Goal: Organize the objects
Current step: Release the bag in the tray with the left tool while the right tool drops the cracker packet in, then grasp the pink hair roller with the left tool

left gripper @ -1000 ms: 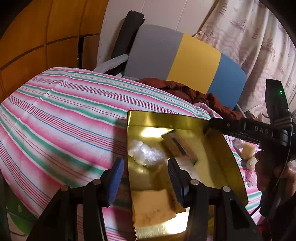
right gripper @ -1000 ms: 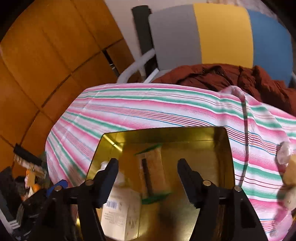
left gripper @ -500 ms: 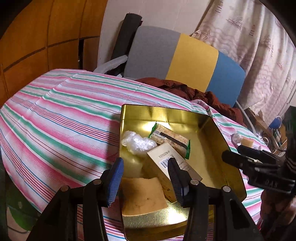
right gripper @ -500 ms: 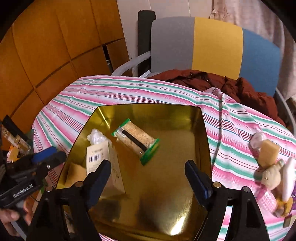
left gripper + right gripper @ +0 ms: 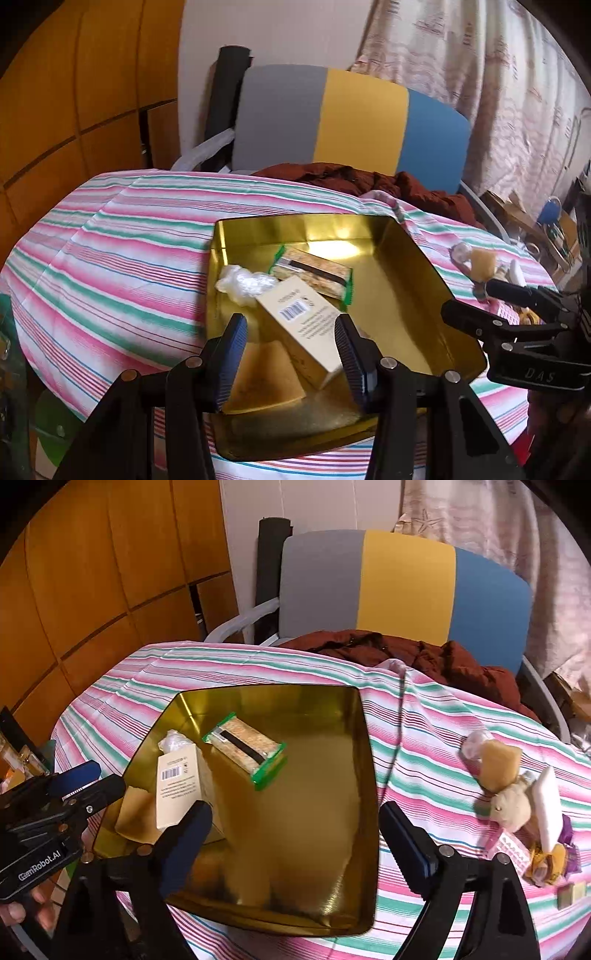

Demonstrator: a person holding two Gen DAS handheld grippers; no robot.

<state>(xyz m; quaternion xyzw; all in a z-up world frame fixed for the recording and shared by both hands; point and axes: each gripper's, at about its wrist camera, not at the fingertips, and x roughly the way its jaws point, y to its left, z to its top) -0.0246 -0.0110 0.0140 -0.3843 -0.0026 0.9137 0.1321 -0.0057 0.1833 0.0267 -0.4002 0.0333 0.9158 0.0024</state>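
Trouble ahead: both our claws, left gripper (image 5: 290,356) and right gripper (image 5: 295,843), hang released over the gold tin (image 5: 364,775); a clumsy reach could shove it off the table's near edge.

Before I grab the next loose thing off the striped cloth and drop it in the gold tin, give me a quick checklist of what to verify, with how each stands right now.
1. Right gripper open and empty: ok, fingers spread wide, nothing between them.
2. Left gripper open and empty: ok.
3. Free space in the gold metal tin: ok, its right half is bare.
4. Items already in the tin sit clear of that space: ok, the cream barcode box and green-edged snack pack lie to the left.
5. Loose items reachable: ok, the tan sponge block and beige plush toy lie on the striped tablecloth right of the tin.
6. Items in that pile separate cleanly: cannot tell, they overlap.
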